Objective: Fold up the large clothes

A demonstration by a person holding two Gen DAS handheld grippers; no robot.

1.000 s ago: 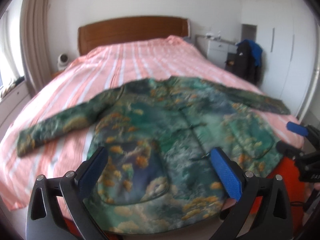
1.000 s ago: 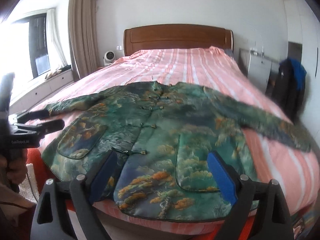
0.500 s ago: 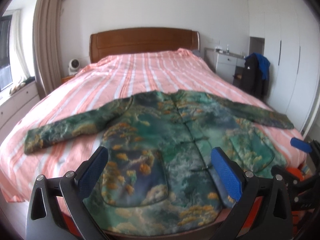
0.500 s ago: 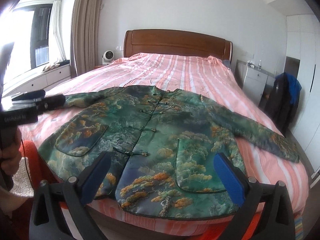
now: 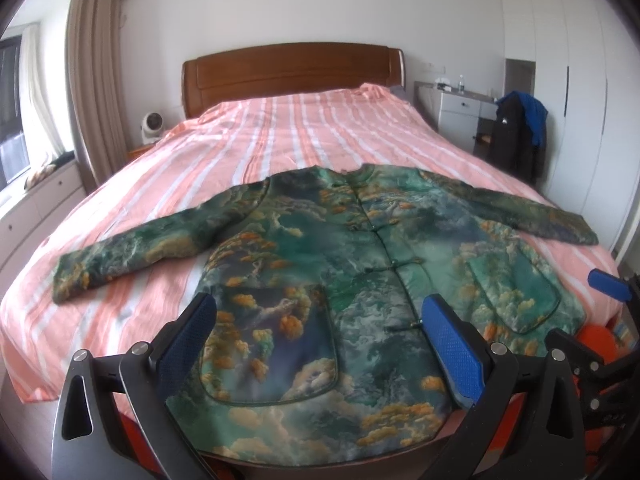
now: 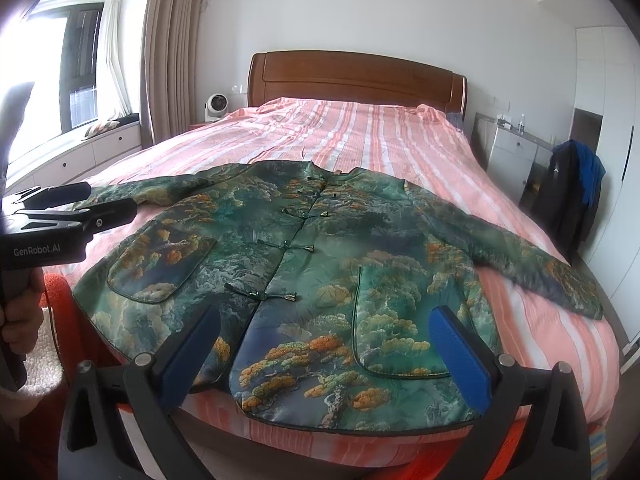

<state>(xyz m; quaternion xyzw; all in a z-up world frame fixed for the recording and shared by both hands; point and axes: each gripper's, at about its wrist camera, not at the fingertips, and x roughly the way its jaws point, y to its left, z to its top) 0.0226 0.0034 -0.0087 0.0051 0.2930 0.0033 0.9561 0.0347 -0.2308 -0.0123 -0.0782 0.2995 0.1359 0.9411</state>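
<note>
We see the jacket (image 6: 312,264) lying flat on the bed (image 6: 360,136), front up, its hem at the foot edge toward six o'clock and its collar toward the headboard (image 6: 356,80) at twelve. One sleeve reaches toward nine o'clock, the other toward three. Our left claw (image 5: 320,344) and right claw (image 6: 324,344) both hover over the hem, each with its jaws spread wide, the left one at nine o'clock of the right. A fan (image 6: 216,106) stands at ten o'clock beside the headboard; a cabinet (image 6: 508,156) stands at two o'clock beside the bed.
</note>
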